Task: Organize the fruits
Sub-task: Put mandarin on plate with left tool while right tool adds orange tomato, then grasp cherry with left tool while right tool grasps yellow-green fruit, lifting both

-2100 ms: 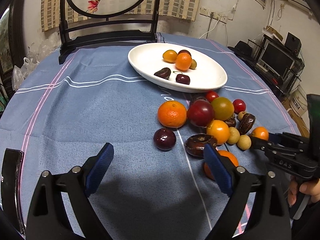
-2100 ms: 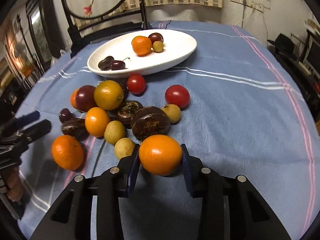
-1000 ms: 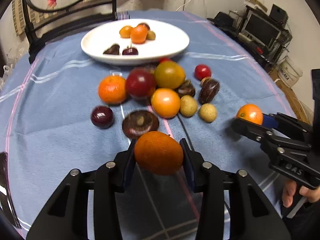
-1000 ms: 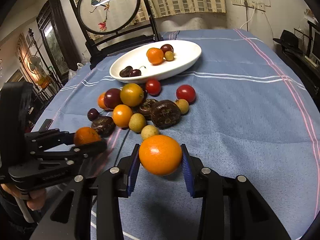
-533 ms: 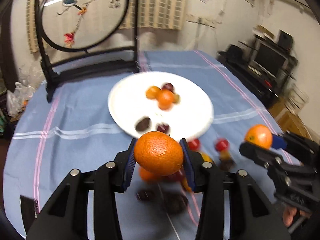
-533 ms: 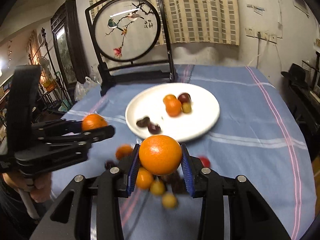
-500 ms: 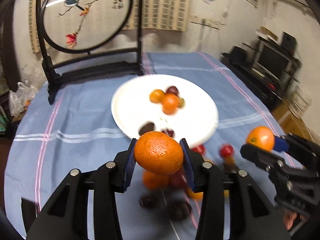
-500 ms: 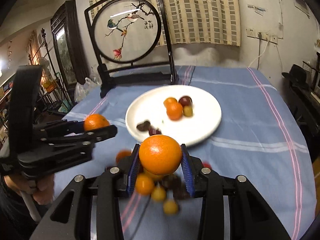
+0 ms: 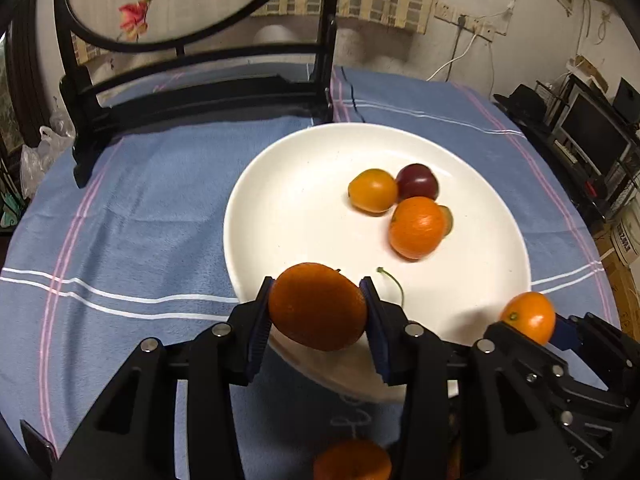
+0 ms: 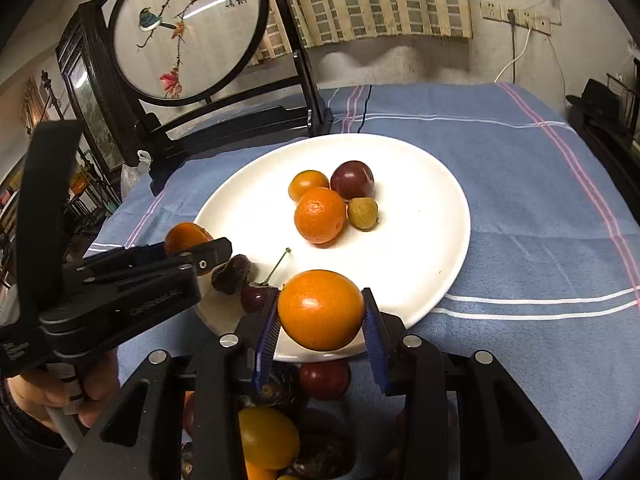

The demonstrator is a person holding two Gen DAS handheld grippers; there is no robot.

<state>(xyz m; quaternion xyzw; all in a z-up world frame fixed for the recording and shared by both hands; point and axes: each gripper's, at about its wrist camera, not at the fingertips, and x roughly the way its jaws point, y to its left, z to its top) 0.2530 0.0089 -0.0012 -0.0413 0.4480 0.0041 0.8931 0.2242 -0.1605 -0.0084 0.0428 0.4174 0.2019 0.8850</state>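
My left gripper (image 9: 318,312) is shut on an orange tangerine (image 9: 318,306) and holds it above the near rim of the white plate (image 9: 288,200). My right gripper (image 10: 320,316) is shut on another orange (image 10: 320,310) over the plate's (image 10: 424,240) near edge. Each gripper shows in the other's view: the right gripper (image 9: 532,322) and the left gripper (image 10: 188,242). On the plate lie a tangerine (image 10: 320,215), a small orange fruit (image 10: 308,185), a dark plum (image 10: 353,180), a small yellow fruit (image 10: 362,213), a cherry (image 10: 256,296) and a dark date (image 10: 231,273).
Loose fruits lie on the blue cloth below the grippers: a red tomato (image 10: 324,378), a yellow-orange fruit (image 10: 268,438), an orange (image 9: 352,462). A black framed round screen (image 10: 184,28) stands behind the plate. Shelves with a monitor (image 9: 592,132) stand at the right.
Both grippers have moved forward and down toward the plate with their oranges. The plate now fills the middle of both views and the loose fruits have slipped below the fingers.
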